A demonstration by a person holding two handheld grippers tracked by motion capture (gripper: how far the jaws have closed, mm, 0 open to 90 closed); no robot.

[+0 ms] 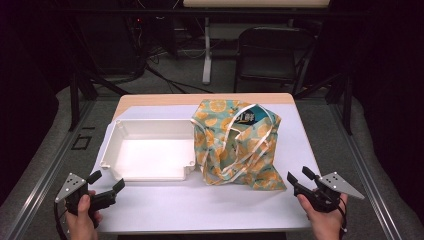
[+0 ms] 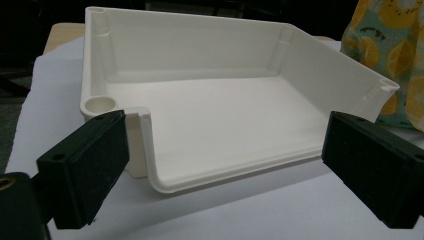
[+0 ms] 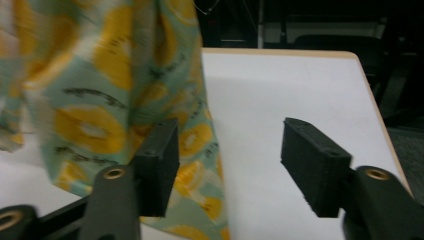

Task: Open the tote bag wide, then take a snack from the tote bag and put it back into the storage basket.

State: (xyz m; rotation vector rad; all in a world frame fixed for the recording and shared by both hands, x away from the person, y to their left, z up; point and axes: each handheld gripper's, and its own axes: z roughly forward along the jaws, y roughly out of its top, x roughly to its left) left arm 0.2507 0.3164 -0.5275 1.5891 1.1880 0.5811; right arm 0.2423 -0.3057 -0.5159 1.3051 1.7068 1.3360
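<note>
Surface (image 1: 200, 210): white sheet over a wooden top; the far wood edge shows behind the things.
Bag (image 1: 239, 142): lemon-print cloth, slumped right of centre, touching the tray's right wall; its inside is mostly hidden by folds.
Tray (image 1: 148, 150): white, open-topped, left of the bag.
Packet (image 1: 248, 117): dark blue, poking from the bag's mouth; its print looks like writing but is too small to read.
Chair (image 1: 270, 55): dark, beyond the surface.
Left tongs (image 1: 106, 184): released, wide apart, just before the tray's near corner.
Right tongs (image 1: 299, 181): released, near the bag's right corner, blurred cloth beside one jaw.
</note>
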